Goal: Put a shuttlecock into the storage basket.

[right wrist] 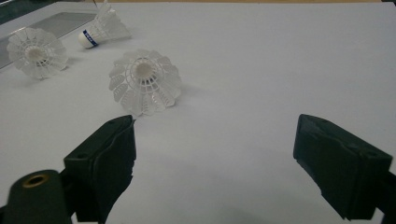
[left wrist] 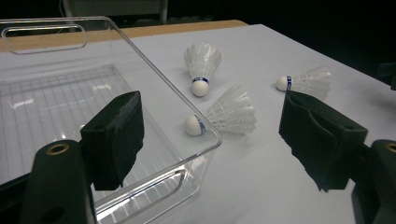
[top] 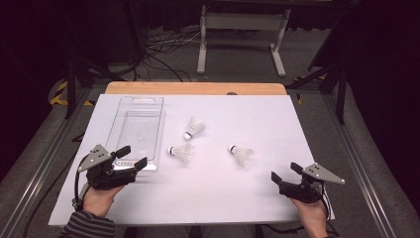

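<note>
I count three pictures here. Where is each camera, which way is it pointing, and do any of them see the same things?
High view: above the person's side, looking forward and down on the table; both hands, left gripper, right gripper.
Left gripper view: rides the left gripper, faces the clear tray and three shuttlecocks; its own black jaws.
Right gripper view: rides the right gripper, faces the nearest shuttlecock; its own jaws.
Shared: all three show the three shuttlecocks.

Black tongs (top: 130, 157), grey triangular plates, striped left sleeve (top: 88, 226).
</note>
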`<state>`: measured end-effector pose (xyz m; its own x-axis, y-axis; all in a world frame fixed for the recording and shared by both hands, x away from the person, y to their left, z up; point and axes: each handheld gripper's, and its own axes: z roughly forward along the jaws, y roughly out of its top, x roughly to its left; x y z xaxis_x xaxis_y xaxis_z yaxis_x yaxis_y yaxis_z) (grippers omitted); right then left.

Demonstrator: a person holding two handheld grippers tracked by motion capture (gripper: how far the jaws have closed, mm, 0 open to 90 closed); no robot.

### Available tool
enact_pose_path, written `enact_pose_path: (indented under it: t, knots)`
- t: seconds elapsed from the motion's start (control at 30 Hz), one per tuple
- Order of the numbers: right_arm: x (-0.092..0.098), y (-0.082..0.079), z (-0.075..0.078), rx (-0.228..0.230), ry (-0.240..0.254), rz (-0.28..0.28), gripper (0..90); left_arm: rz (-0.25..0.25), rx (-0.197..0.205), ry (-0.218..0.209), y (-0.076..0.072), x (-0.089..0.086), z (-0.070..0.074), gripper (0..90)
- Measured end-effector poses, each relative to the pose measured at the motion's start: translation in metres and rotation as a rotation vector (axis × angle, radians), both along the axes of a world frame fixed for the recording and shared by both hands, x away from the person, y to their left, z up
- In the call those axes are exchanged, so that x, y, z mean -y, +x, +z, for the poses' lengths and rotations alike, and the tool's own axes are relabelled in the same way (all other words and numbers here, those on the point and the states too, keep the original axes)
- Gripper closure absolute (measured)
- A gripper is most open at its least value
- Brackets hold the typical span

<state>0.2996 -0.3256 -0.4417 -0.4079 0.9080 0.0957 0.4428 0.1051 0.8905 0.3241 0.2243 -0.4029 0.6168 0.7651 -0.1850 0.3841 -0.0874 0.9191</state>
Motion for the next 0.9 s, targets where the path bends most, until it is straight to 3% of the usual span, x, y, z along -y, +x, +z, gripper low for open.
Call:
enact_pose_path:
  t: [0.67,0.9]
  knots:
    - [0.000,0.000,0.000,0.003,0.006,0.002,13.6,-0.047,0.003,0.004,0.013,0.022,0.006,23.3]
    - [0.000,0.000,0.000,0.001,0.003,0.003,13.6,-0.050,0.008,0.032,0.019,0.030,0.008,23.4]
